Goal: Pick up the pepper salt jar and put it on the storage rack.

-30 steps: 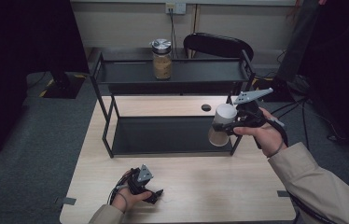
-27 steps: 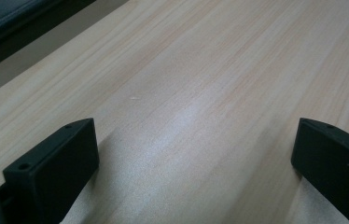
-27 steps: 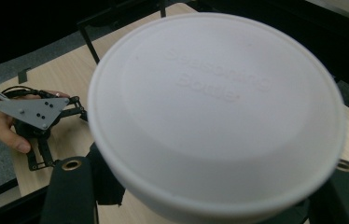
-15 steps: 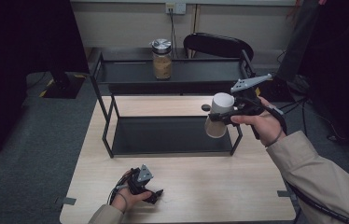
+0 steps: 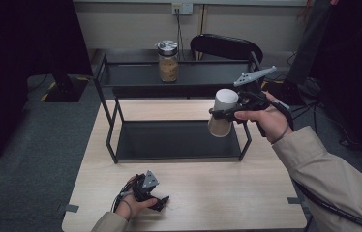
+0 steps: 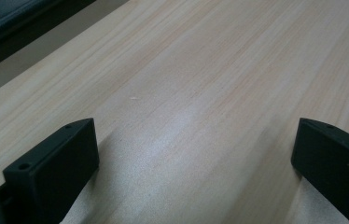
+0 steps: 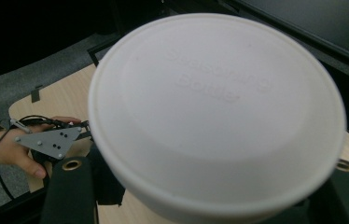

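The right gripper point(image 5: 225, 115) pinches a white container point(image 5: 221, 118) between its black jaws and holds it in the air, tilted, above the right end of the black metal rack point(image 5: 179, 140). In the high view the container hangs over the right part of the rack's lower shelf, below the level of the top shelf and clear of both. In the right gripper view its round white end point(image 7: 217, 116) faces the camera at close range, with faint raised lettering on it too blurred to read, and a jaw shows on either side of it at the bottom edge.

The left gripper point(image 5: 157, 202) rests on the wooden table point(image 5: 227, 193) near its front edge, left of the middle, well apart from the rack. Its jaws stand spread wide in the left gripper view, with bare wood point(image 6: 196, 107) between them and nothing held.

A glass jar point(image 5: 168, 61) with a metal lid and tan contents stands upright on the rack's top shelf, about midway along it. The rack itself sits on the far half of the table, its back edge near the wall.
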The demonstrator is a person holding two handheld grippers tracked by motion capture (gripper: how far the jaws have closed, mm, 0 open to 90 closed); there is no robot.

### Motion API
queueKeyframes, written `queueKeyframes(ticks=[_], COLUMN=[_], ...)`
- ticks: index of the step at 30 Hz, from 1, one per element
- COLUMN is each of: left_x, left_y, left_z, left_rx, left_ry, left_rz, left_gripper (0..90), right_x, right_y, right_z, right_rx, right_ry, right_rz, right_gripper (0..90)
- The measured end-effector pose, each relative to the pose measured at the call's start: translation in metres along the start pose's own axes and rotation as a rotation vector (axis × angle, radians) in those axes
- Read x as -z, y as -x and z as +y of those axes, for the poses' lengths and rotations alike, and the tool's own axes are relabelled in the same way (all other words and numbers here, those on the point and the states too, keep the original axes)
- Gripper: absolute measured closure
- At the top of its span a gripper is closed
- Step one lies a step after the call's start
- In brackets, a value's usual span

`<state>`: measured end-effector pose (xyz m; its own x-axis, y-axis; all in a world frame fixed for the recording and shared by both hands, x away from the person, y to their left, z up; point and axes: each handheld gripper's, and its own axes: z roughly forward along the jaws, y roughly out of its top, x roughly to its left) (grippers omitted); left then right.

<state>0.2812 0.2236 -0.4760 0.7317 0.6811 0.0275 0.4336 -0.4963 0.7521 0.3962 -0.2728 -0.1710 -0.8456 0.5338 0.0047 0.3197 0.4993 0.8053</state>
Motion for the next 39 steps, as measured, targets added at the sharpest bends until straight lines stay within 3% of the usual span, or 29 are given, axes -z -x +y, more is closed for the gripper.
queueKeyframes(ticks=[14, 39], left_x=[0.0, 0.0], left_y=[0.0, 0.0], left_z=[0.0, 0.0], left_rx=[0.0, 0.0], left_ry=[0.0, 0.0], left_rz=[0.0, -0.001], left_gripper=[0.0, 0.0], right_x=[0.006, 0.018], right_y=[0.002, 0.003], right_z=[0.02, 0.078], right_rx=[-0.012, -0.004], right_ry=[-0.004, 0.016], right_rz=[0.001, -0.019], right_gripper=[34.9, 34.9])
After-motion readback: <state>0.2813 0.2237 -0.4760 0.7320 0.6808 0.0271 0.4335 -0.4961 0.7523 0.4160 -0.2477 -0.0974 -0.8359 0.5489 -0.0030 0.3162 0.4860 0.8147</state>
